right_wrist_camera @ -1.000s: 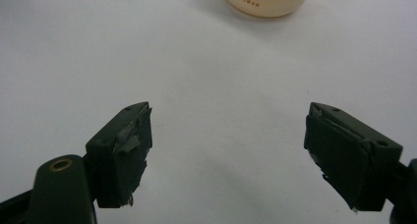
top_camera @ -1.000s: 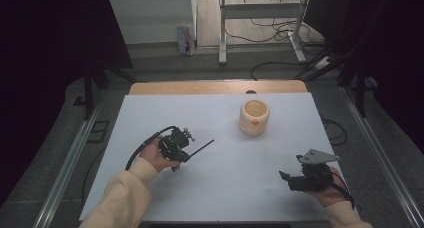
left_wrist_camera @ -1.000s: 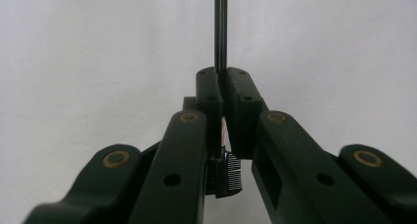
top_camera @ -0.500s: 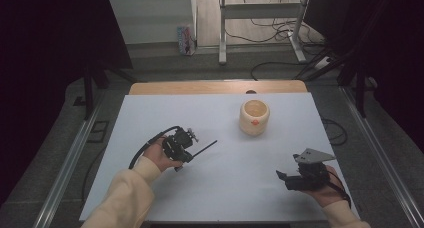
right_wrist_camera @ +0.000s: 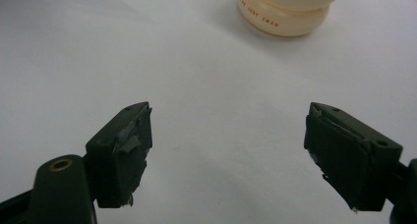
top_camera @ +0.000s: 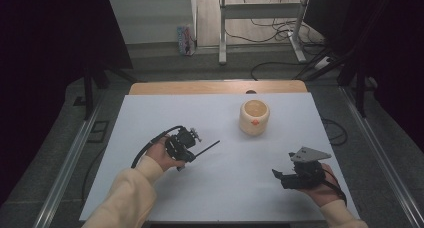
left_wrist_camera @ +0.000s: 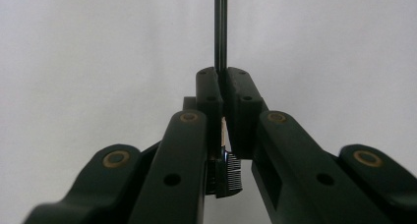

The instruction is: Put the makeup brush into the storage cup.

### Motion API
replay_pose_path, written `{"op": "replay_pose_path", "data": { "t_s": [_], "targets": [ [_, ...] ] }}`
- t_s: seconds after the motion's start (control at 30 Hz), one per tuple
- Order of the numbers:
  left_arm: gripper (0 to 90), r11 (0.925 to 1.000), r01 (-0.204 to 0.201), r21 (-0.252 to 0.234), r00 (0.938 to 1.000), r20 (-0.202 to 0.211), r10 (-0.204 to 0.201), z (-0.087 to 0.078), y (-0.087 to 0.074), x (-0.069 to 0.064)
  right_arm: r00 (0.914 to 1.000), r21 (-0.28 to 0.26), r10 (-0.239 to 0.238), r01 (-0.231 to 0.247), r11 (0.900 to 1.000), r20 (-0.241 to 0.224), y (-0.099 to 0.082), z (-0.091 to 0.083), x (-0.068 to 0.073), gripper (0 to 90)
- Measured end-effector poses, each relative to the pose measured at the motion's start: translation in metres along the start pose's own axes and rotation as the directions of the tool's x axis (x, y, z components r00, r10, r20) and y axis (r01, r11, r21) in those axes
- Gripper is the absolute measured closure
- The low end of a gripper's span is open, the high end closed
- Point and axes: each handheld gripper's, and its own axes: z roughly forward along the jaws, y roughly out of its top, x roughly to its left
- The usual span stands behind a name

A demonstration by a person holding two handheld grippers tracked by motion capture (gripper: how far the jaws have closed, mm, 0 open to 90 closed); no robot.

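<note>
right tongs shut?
No, in the right gripper view the right tongs stand wide apart over the bare white table, holding nothing, with the cream jar farther ahead.

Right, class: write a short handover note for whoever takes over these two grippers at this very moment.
Left gripper: jaws shut on a thin black stick, tip aimed roughly toward the cream cup.
Right gripper: jaws wide open, nothing held, low over the white table, facing the cup.
Cream cup: upright, untouched, mid-table.
Done: stick gripped.
Left, probably: bring the stick to the cup.
</note>
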Motion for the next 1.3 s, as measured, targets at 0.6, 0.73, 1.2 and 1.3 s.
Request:
{"op": "replay_pose_path", "data": {
  "t_s": [0.6,0.73,1.2,1.3],
  "targets": [
    [85.9,0.9998,-0.020,0.000,0.9995,0.023,0.020,0.000,0.008,-0.005,0.9987,-0.002,-0.041,0.041,0.9992,-0.030,0.014,0.014,0.014,18.4],
    [86.0,0.9997,-0.025,0.007,0.9994,0.025,0.025,0.001,0.009,-0.006,0.9981,-0.003,-0.052,0.051,0.9987,-0.034,0.017,0.016,0.016,18.4],
    [85.9,0.9996,-0.026,0.012,0.9993,0.027,0.026,0.003,0.012,-0.007,0.9954,-0.037,-0.065,0.063,0.9973,-0.070,0.032,0.021,0.027,18.6],
    [86.0,0.9995,-0.029,0.012,0.9992,0.028,0.029,0.002,0.013,-0.008,0.9949,-0.037,-0.072,0.070,0.9969,-0.071,0.034,0.022,0.029,18.6]
  ]
}}
